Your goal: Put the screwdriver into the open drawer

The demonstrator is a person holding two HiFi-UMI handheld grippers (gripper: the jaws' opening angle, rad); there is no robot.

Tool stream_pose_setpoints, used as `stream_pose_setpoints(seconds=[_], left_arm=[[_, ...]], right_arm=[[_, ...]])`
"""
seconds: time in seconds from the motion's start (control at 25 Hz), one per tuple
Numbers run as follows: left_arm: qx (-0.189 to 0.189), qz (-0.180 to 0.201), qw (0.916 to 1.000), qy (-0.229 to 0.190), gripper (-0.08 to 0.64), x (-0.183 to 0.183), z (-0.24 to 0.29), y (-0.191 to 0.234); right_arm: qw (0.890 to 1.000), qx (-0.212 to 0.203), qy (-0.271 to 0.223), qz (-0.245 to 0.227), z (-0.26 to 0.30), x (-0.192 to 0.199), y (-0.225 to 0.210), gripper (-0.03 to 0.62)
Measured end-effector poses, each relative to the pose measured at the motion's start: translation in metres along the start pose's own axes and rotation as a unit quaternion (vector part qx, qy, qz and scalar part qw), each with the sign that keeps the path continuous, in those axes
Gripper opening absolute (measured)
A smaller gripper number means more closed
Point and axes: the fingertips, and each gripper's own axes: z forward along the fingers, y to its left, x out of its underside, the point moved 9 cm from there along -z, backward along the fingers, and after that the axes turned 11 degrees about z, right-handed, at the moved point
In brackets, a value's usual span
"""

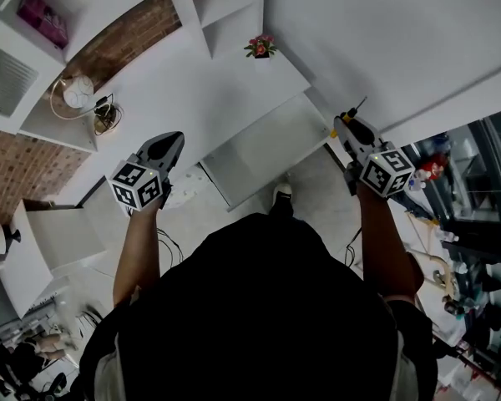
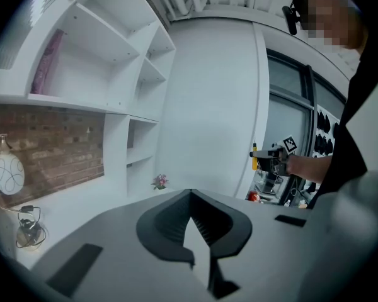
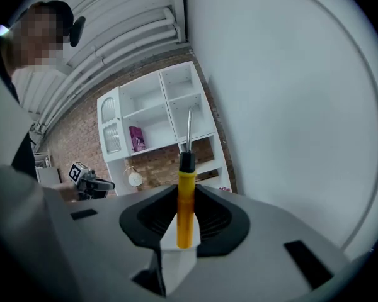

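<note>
Yellow plastic is the thing to watch: the screwdriver (image 3: pixel 185 200) stands upright in the right gripper (image 3: pixel 186 190), jaws clenched on the lower part of its handle, with the black collar and steel shaft poking well clear of the tips. In the head view that gripper is held out at the right, just off the right end of the white counter (image 1: pixel 192 98), shaft pointing away from the person. The open drawer (image 1: pixel 267 150) juts from the counter toward the person, to the left of the tool and between the two grippers, and it looks bare inside. On the left, the left gripper (image 2: pixel 190 197) has its jaws pressed together on nothing, hovering by the counter's near edge. So the carry looks to be in hand and the drop not yet made. Now the hazards. The grip sits low on a smooth round handle, so tipping the tool down toward the drawer could let it swivel or slide out between the pads. That long shaft leads the way and may snag the drawer's front wall if the approach comes in too flat. Letting go from too high invites a bounce over the rim to the floor by the person's feet. The flower pot (image 1: pixel 260 48) at the far end sits well apart, no worry there.
</note>
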Motion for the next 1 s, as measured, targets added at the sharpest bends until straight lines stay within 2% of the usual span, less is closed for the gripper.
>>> stream_pose_setpoints(seconds=[0.48, 1.0], left_arm=[[-0.032, -0.018, 0.9993, 0.007, 0.017, -0.013, 0.036, 0.013], [-0.098, -0.061, 0.9931, 0.020, 0.016, 0.004, 0.029, 0.032]], right_arm=[[0.998, -0.030, 0.045, -0.017, 0.066, -0.025, -0.046, 0.094], [0.987, -0.073, 0.139, -0.045, 0.145, -0.010, -0.070, 0.094]])
